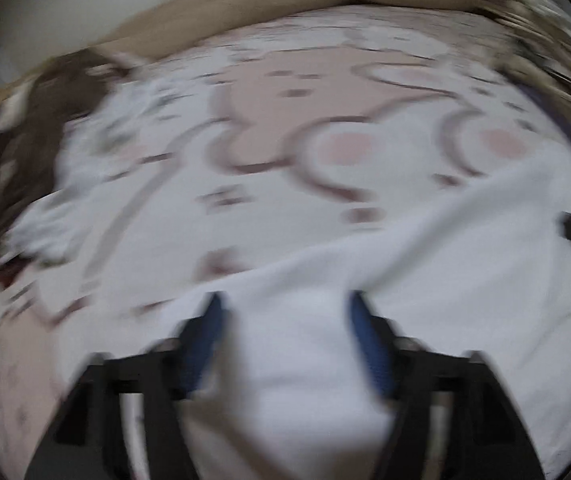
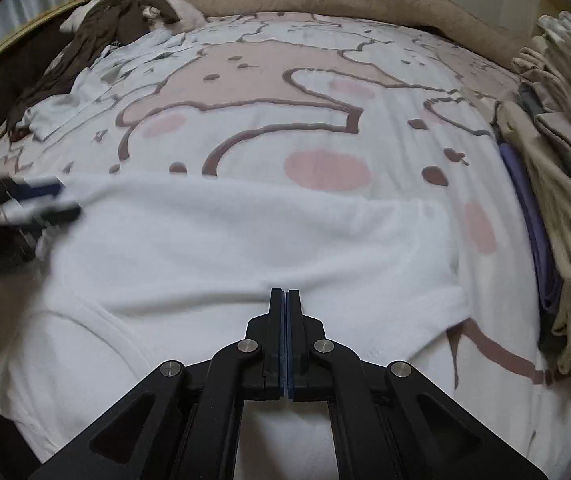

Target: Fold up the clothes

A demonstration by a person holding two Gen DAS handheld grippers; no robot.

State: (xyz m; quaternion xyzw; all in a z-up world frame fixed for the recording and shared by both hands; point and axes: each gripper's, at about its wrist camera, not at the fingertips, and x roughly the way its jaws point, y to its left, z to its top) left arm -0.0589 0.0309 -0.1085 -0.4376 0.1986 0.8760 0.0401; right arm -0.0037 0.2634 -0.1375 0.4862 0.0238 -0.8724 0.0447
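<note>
Right wrist view: my right gripper (image 2: pixel 286 294) is pressed fully closed, empty, over the white T-shirt (image 2: pixel 225 248) spread on the bedsheet (image 2: pixel 245 80). My left gripper (image 1: pixel 285 312), jaws apart, straddles a bunched fold, ready to turn it over.

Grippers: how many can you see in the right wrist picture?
2. The right gripper is at the bottom middle, over the white garment. The left gripper is blurred at the left edge.

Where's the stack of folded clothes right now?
In the right wrist view, the stack of folded clothes sits along the right edge of the bed, just right of the white garment spread on the patterned sheet.
</note>
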